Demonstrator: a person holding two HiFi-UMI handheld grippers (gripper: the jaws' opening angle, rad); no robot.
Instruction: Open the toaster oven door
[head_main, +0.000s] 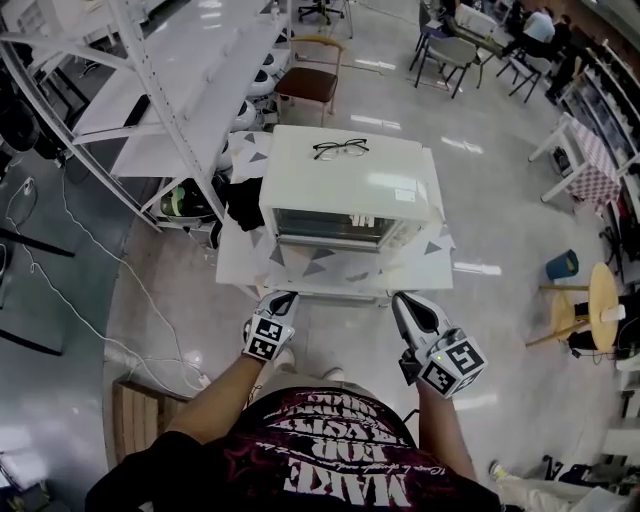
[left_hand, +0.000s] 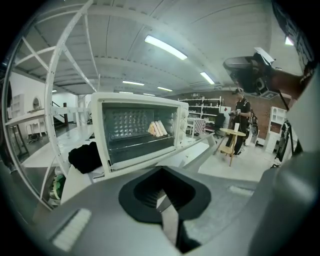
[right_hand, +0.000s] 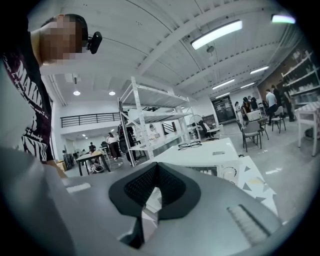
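The white worktop (head_main: 238, 265), patterned with grey triangles, carries the toaster oven (head_main: 350, 182) towards its far edge, with a strip of bare surface along the near edge. The oven's glass door (head_main: 335, 228) faces the person and stands shut; through it the left gripper view shows pale slices (left_hand: 157, 128) on the rack. A black bundle (head_main: 243, 203) lies at the worktop's left edge, just beside the oven.

The left gripper (head_main: 281, 298) hangs at the near edge towards the left corner, its jaws drawn together with nothing between them. The right gripper (head_main: 402, 300) is at the near edge further right, jaws likewise closed and empty. Neither touches the oven.

A pair of glasses (head_main: 340, 149) rests on the oven's top.
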